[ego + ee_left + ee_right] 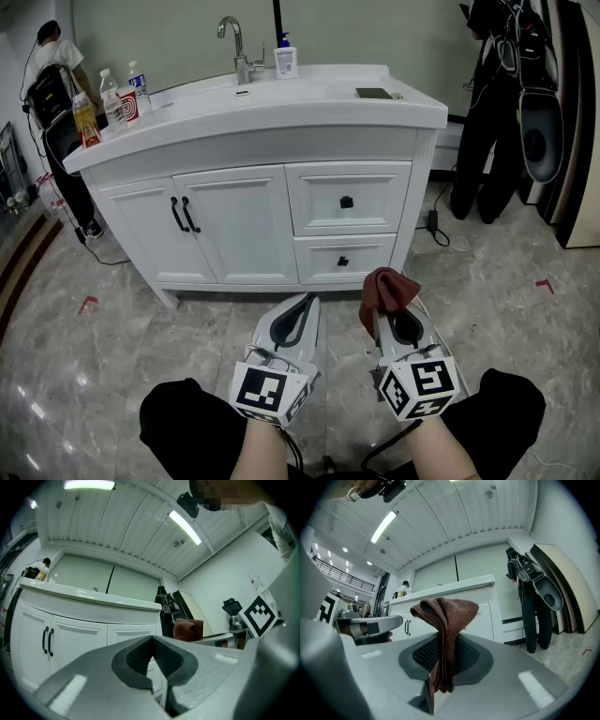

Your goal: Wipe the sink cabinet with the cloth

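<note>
Head view: a white sink cabinet (pixel 234 225) stands on a grey marbled tile floor (pixel 525 309). It has two panelled doors with black bar handles, two drawers with small black knobs, and a smooth glossy tabletop. On the tabletop are a chrome faucet (pixel 239 47), a pump soap bottle (pixel 286 58) and, at the left end, plastic bottles (pixel 114 98). Both tongs are held low, near the floor and well apart from the cabinet. The left tongs (pixel 302 305) are pale grey with dark pads. The right tongs (pixel 392 302) carry the cloth (pixel 386 289), a reddish-brown bunch at their tip.

Left gripper view: the left tongs (pixel 152 641) are pressed together, their ribbed dark pads meeting with nothing between them. The cabinet (pixel 79 634) lies beyond; the cloth (pixel 187 629) shows off to the right.

Right gripper view: the right tongs (pixel 443 646) are clamped on the cloth (pixel 445 613). The cloth is a nubby terry weave, folded into a peaked hood above the pads, its ends hanging below. The cabinet (pixel 480 616) is behind, untouched.
</note>
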`<act>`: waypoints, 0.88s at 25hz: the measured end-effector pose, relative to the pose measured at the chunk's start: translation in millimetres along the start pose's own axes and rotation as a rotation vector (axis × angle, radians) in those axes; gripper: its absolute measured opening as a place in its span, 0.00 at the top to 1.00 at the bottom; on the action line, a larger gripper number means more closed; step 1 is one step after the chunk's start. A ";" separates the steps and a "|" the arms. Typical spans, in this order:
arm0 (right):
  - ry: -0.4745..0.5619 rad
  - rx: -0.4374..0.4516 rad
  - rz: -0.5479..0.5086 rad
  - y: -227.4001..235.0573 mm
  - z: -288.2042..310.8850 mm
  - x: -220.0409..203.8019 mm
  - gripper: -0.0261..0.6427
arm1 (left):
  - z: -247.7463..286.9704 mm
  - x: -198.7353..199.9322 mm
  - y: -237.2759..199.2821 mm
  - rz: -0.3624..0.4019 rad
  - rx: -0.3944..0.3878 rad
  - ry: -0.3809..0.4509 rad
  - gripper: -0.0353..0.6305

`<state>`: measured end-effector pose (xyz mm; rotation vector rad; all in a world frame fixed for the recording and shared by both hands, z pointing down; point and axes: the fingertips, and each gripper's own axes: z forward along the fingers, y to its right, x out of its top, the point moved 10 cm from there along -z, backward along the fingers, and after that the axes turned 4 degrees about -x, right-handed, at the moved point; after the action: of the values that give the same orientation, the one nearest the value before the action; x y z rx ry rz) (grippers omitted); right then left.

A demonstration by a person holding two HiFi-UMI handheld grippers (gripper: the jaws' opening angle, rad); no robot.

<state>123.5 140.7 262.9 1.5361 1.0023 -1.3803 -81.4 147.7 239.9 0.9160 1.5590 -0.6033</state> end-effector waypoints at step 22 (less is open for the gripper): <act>-0.020 -0.015 0.074 9.1 30.1 -16.1 0.83 | 20.7 -17.1 -20.9 -0.027 0.021 0.010 0.95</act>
<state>120.4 108.8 277.6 1.5309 0.9329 -1.3317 -86.4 115.6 250.2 0.9167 1.5786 -0.6360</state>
